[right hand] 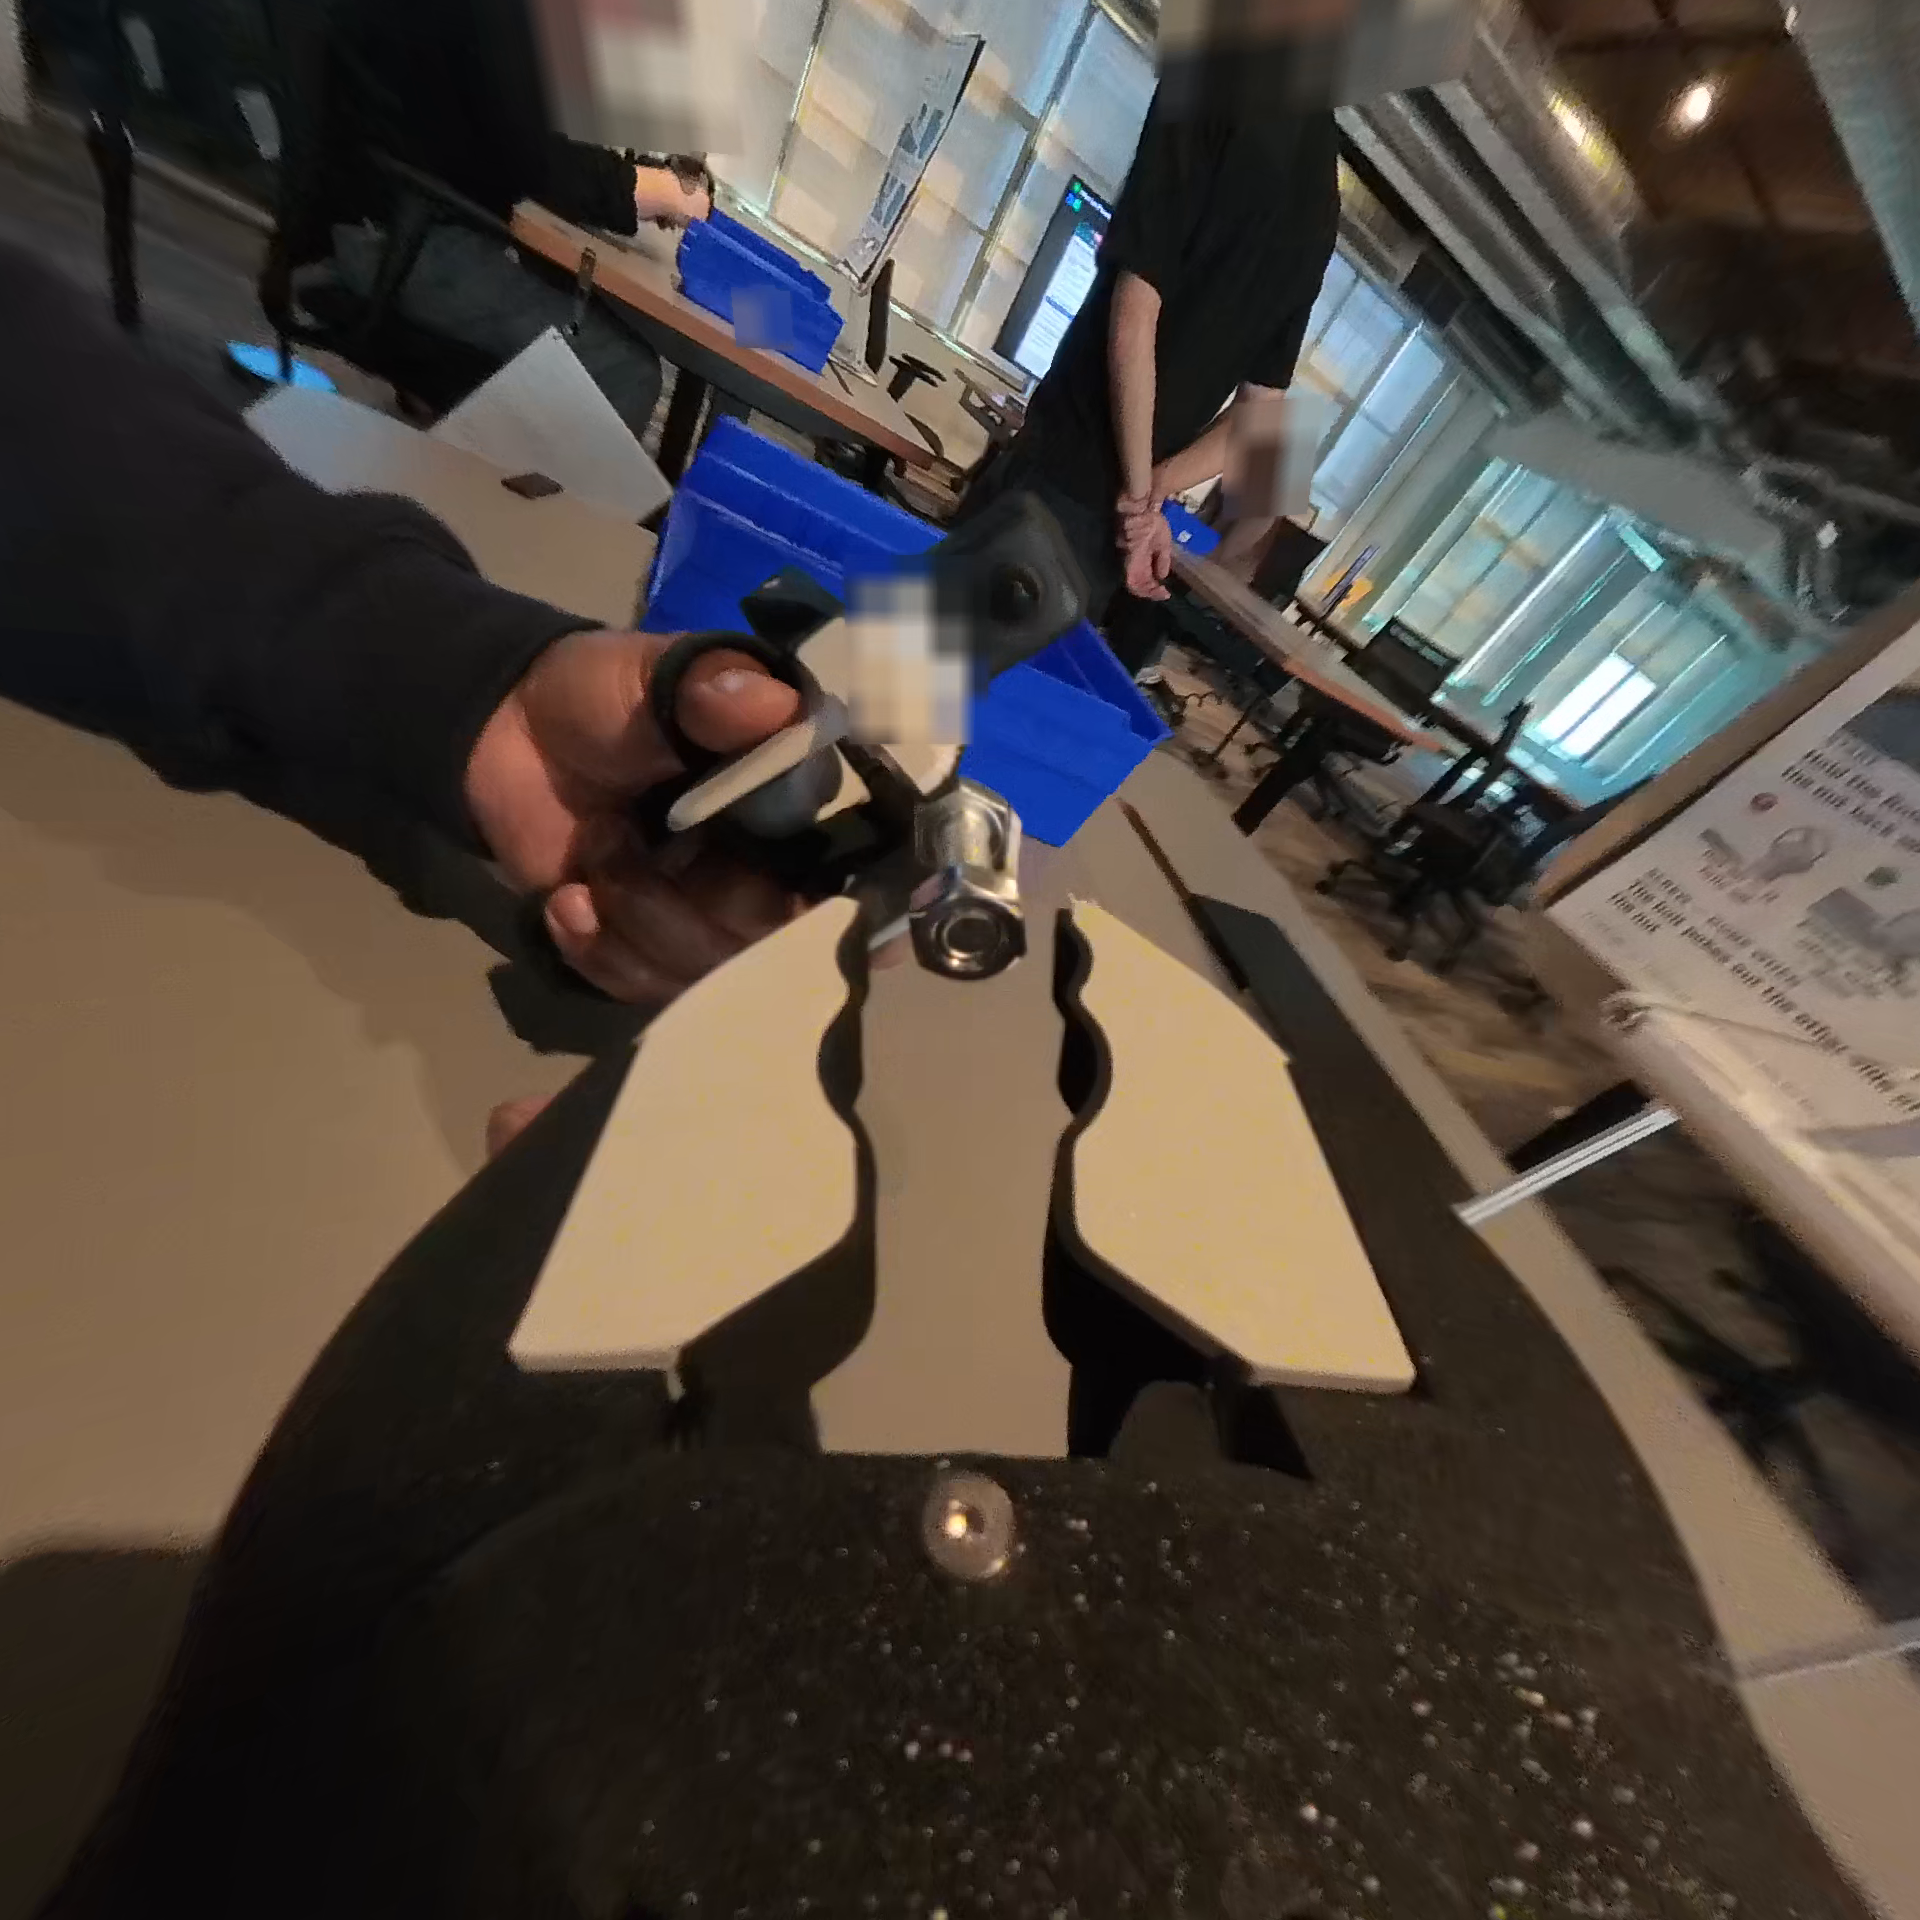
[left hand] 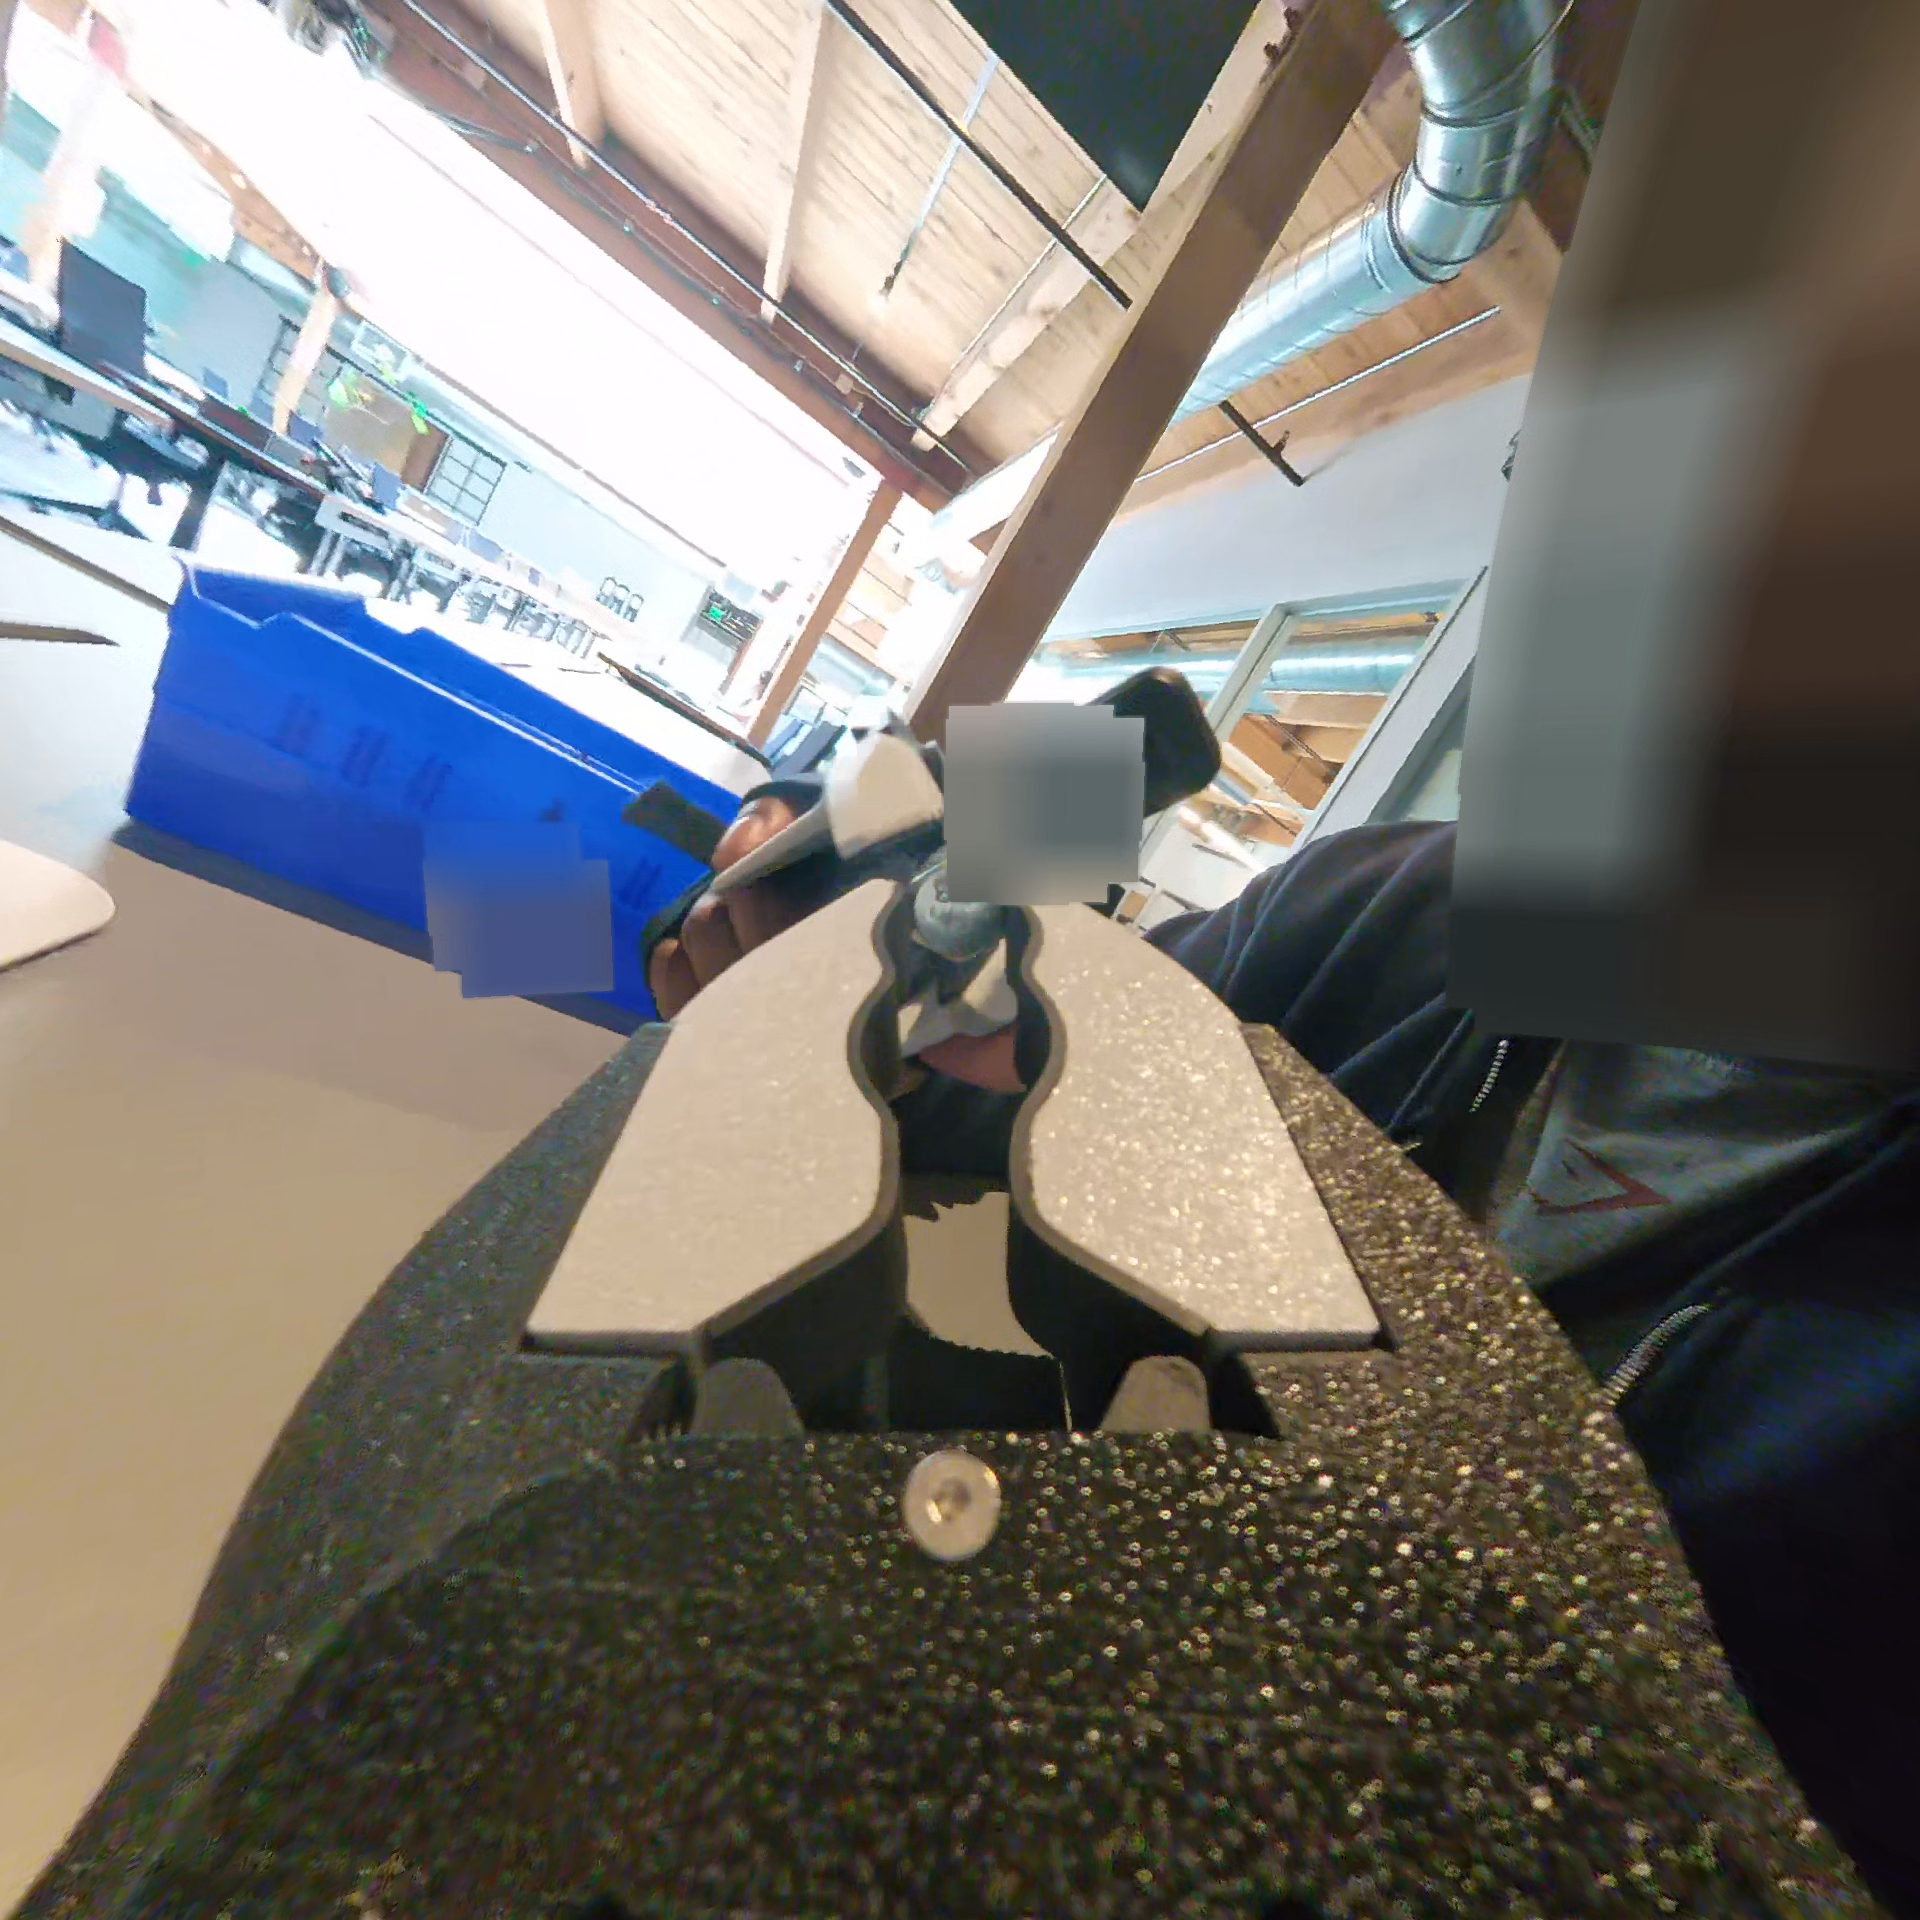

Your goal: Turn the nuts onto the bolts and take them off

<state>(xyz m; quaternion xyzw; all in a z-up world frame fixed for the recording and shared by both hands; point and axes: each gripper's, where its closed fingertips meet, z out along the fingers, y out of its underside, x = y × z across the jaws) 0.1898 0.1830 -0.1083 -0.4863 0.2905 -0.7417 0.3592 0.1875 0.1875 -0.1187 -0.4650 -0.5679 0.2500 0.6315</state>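
Fingers of the left gripper (left hand: 956,935) stood close together in the middle of the left wrist view, their wavy inner edges clamped on a grey metal bolt (left hand: 951,930) right at the tips. A mosaic patch covered what lay just beyond it. Above and to the left of those tips sat the right gripper (left hand: 831,821), held by a hand (left hand: 717,914) in a dark sleeve. A blue bin (left hand: 343,727) rested on the beige table (left hand: 260,1143) at middle left, with wooden ceiling beams and a silver duct filling the top of the frame. A dark jacket occupied the right side.

In the right wrist view the right gripper (right hand: 961,914) had its two pale fingers (right hand: 727,1143) spread apart, with bare tabletop (right hand: 208,1039) showing in the gap between them. Just past the tips, at centre frame, the bolt (right hand: 961,852) pointed toward the camera with a shiny hexagonal nut (right hand: 966,935) on its near end. The nut lay between the finger tips but touched neither of them. The far end of the bolt was gripped by the left gripper (right hand: 831,831), held in a hand (right hand: 613,821) coming in from the left of the frame. A blue bin (right hand: 1039,727) sat behind them on the table. A printed sheet lay at the right edge. A person in black stood in the upper middle background, beside desks and windows.
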